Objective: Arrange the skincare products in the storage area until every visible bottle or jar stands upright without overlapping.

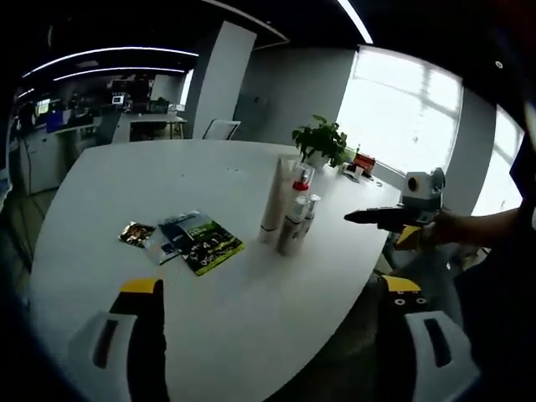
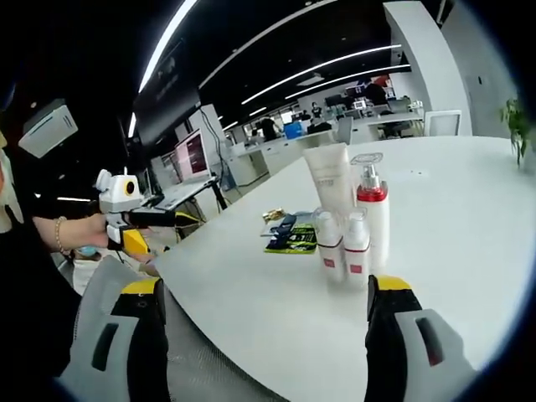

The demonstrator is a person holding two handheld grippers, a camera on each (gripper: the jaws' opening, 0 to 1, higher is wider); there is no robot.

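Several skincare products stand upright in a tight cluster on the white table (image 1: 126,176): a tall cream tube (image 1: 275,197), a pump bottle with a red collar (image 1: 301,186) and two small white bottles (image 1: 293,228). My left gripper (image 1: 270,286) is open, low at the near table edge and well short of them. My right gripper (image 1: 378,217), held by a hand, hovers right of the cluster. In the right gripper view the tube (image 2: 330,177), pump bottle (image 2: 372,209) and small bottles (image 2: 329,243) stand just ahead of my open right gripper (image 2: 265,285). The left gripper (image 2: 146,218) hangs off the table's left.
A green packet (image 1: 201,241) and a gold sachet (image 1: 136,233) lie flat left of the bottles, and the packets (image 2: 289,234) lie behind the bottles in the right gripper view. A potted plant (image 1: 321,141) stands at the far edge near the window. Desks and monitors fill the background.
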